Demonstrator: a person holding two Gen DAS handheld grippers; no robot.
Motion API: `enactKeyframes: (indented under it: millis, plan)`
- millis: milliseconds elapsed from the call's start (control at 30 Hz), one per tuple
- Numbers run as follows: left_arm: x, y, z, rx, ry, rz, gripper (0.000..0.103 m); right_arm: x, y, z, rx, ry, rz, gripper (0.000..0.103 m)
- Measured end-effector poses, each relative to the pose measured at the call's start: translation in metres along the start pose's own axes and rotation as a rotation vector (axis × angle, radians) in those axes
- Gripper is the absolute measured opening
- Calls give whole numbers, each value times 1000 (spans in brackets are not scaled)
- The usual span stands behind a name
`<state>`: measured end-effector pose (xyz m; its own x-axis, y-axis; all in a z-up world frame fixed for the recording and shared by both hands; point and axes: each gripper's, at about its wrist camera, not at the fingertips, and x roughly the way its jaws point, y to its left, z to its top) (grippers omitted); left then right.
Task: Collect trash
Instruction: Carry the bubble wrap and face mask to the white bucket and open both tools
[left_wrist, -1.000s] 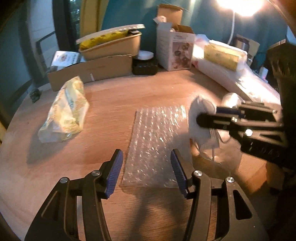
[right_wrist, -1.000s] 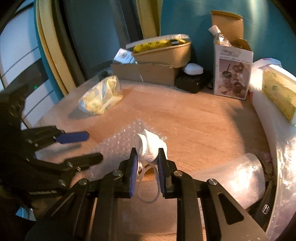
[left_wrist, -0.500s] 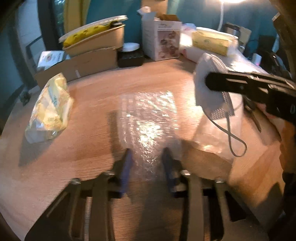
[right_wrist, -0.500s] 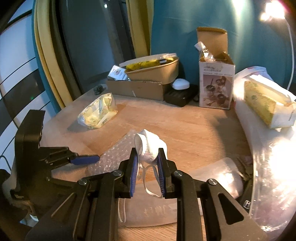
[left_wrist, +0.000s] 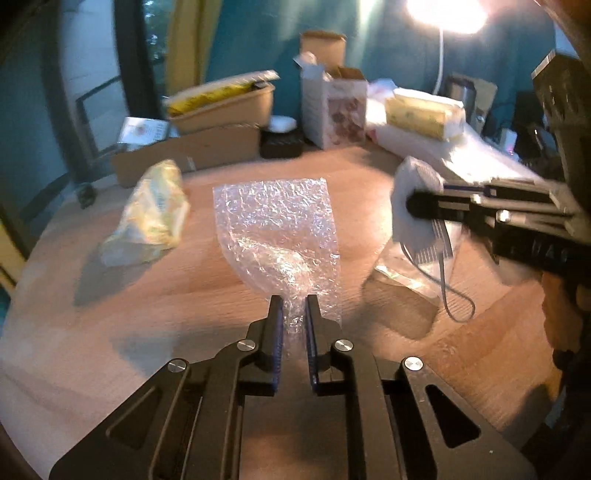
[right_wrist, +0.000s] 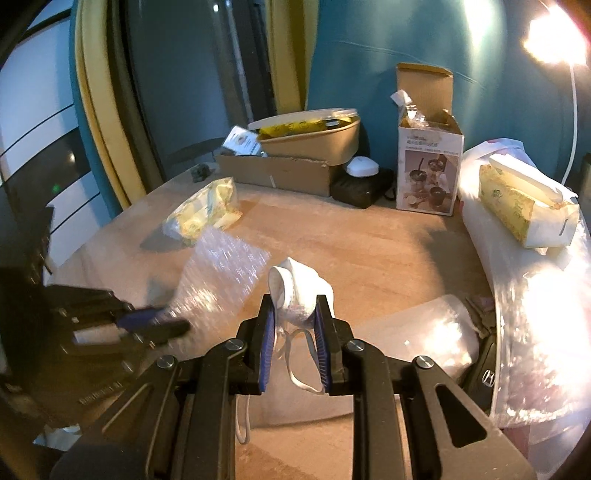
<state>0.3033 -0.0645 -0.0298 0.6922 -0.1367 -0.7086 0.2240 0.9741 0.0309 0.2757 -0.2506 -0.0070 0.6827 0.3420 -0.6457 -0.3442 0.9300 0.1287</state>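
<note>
Presently the left gripper (left_wrist: 294, 308) has its jaws clamped on the near edge of the bubble wrap sheet (left_wrist: 279, 221), which bunches at the jaws while the rest fans out over the wooden counter (left_wrist: 147, 314). To its right, the right gripper (right_wrist: 295, 314) has its jaws closed on a white face mask (right_wrist: 295, 291), held above the counter with its ear loops hanging below. A yellow wrapped packet (left_wrist: 153, 214) lies on the counter left of the sheet, apart from it.

Glossy, crinkled clear-plastic bubble wrap (left_wrist: 280, 236) is bunching between the left fingers, soft white cloth mask (right_wrist: 297, 295) between the right fingers, matt wooden table (left_wrist: 155, 295) lying beneath.
</note>
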Motion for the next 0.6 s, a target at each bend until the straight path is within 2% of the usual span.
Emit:
enactKeyframes:
  millis: [200, 600]
  plan:
    - [-33, 13, -12, -47, -47, 32, 13, -6, 25, -9, -38, 10, 20, 20]
    - [-75, 31, -39, -109, -102, 58, 13, -13, 70, -16, -118, 18, 47, 20]
